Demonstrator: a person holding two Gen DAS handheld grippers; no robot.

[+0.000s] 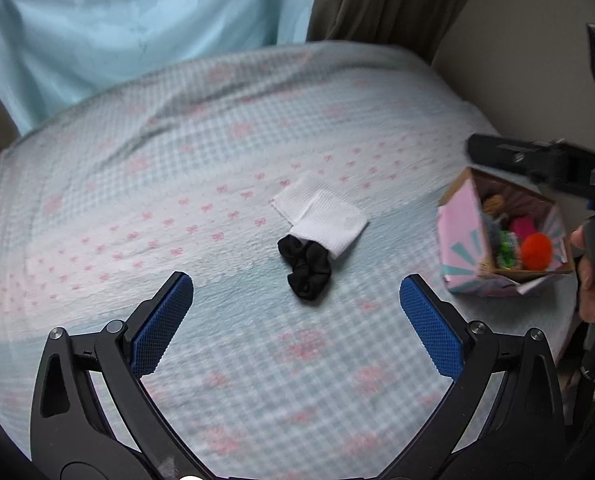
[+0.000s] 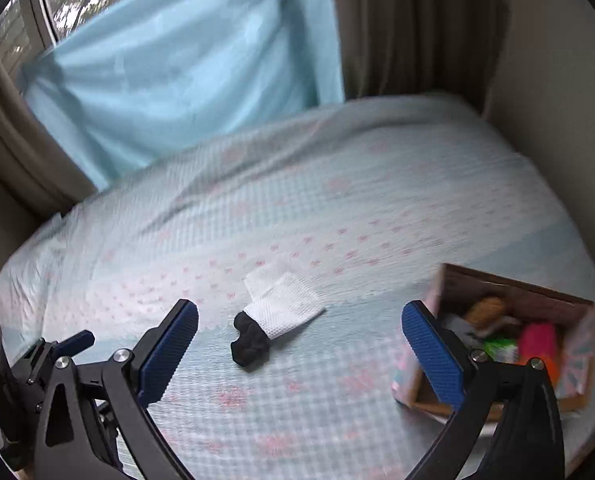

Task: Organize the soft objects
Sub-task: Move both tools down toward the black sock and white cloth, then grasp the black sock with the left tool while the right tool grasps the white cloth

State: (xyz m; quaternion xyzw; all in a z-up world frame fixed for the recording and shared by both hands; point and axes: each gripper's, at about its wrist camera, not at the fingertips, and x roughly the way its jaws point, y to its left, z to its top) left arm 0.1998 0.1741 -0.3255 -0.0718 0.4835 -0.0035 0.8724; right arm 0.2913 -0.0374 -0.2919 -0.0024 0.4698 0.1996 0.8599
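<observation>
Blue pads of my left gripper (image 1: 296, 294) are hanging spread wide and empty, just short of the black scrunchie (image 1: 305, 270) lying half under the white cloth (image 1: 324, 220) on the bed (image 1: 217, 140). I'm judging it best to be dropping low and pinching only the black bunch. My right gripper (image 2: 300, 322) is hovering wide apart too, holding nothing, near the box (image 2: 509, 280) of soft things at right.

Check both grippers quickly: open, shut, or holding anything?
Left gripper: open, holding nothing, above the bed.
Right gripper: open, holding nothing, beside the box.
</observation>
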